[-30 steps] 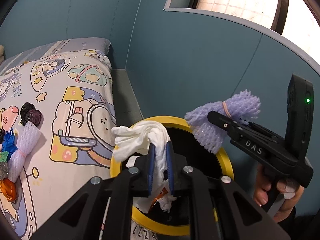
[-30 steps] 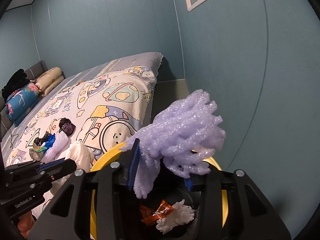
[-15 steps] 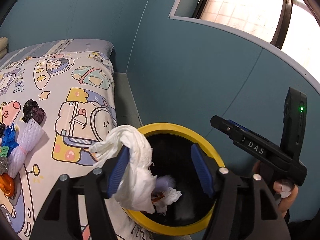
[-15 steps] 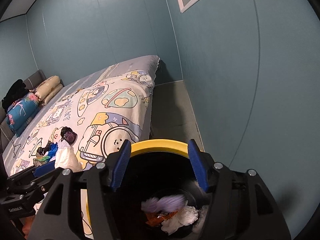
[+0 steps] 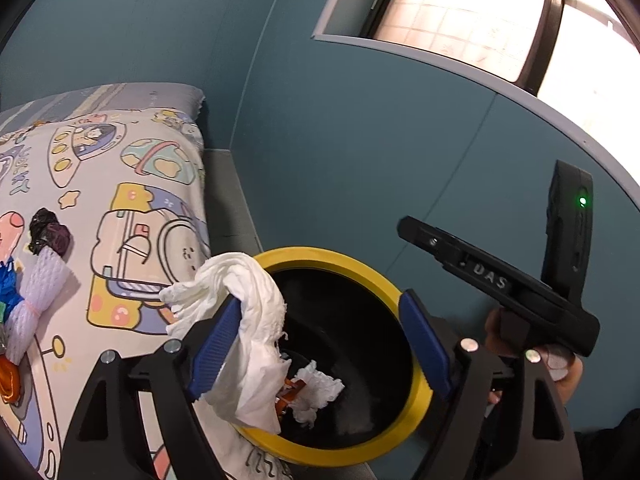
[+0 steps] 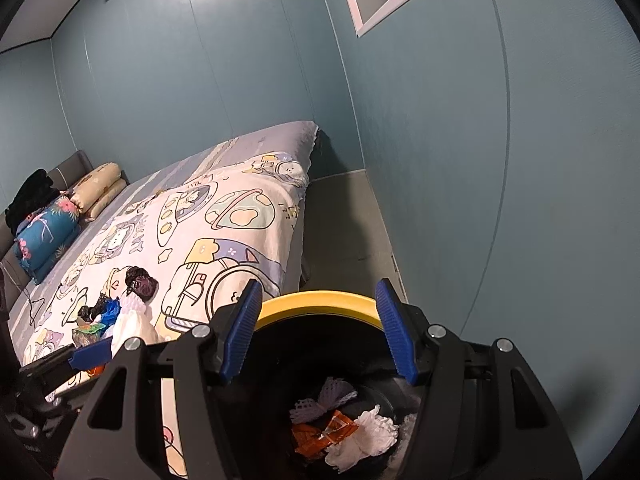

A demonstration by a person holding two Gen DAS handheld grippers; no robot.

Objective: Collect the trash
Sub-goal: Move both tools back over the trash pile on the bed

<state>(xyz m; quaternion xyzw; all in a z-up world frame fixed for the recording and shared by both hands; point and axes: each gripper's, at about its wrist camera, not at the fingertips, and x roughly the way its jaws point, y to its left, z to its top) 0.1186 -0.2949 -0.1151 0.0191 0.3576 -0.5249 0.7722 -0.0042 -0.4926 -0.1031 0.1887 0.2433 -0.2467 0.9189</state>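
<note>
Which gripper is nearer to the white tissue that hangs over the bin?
Left. The white tissue is draped on a finger of the open left gripper; the right gripper, also open and empty, is apart, above the yellow-rimmed bin.

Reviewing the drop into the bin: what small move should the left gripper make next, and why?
Probably a small shake or tilt over the yellow-rimmed bin. The left gripper has just been opening and stands wide, yet the white tissue hangs draped over its left finger instead of falling. The right gripper is open and empty, its purple foam net already inside.
</note>
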